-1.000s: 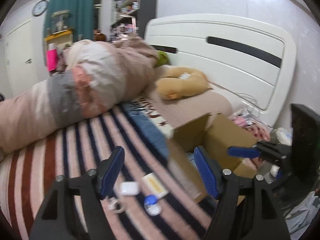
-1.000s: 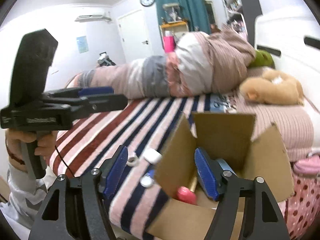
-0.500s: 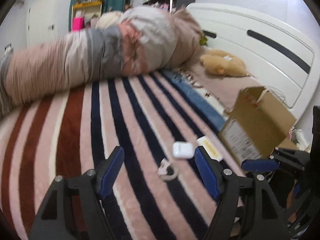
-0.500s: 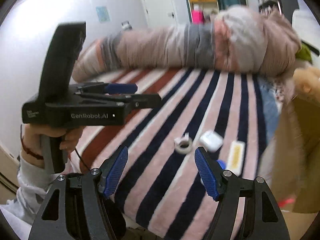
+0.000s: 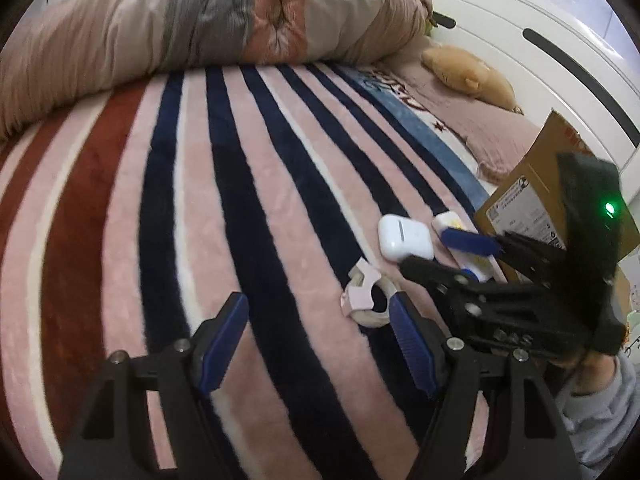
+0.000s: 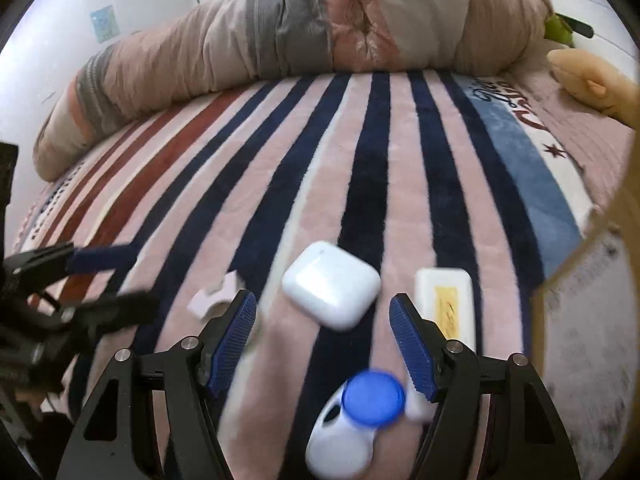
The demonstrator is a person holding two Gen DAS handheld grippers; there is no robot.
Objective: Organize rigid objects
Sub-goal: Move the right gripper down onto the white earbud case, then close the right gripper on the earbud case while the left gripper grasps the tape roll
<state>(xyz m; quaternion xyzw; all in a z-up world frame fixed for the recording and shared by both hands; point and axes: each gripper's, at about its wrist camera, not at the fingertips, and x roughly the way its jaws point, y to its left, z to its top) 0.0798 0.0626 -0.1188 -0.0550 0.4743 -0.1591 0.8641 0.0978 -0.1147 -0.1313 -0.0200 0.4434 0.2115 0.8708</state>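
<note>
Lying on the striped bed blanket [image 6: 400, 168], a white earbud case [image 6: 331, 284] is framed by the right hand-held gripper [image 6: 323, 338], whose jaws are spread wide and hold nothing. Just beside the case, a tape roll [image 5: 366, 295], a yellow-labelled white box [image 6: 446, 300] and a blue-capped container [image 6: 356, 420] are seen. The left hand-held gripper [image 5: 320, 346] is likewise held wide apart, empty, with the tape roll by its right finger. A cardboard box [image 5: 532, 200] stands to the right.

Bed w/ striped blanket [image 5: 248, 184]. On it: white earbud case [image 6: 331, 283], tape dispenser [image 5: 366, 295] just left of it, cream box w/ yellow label [image 6: 445, 302] just right. Blue-capped white item [image 6: 354, 426] nearest. Cardboard box [image 5: 532, 196] at right edge; rolled duvet [image 5: 208, 16] and plush [image 5: 468, 76] at back.
</note>
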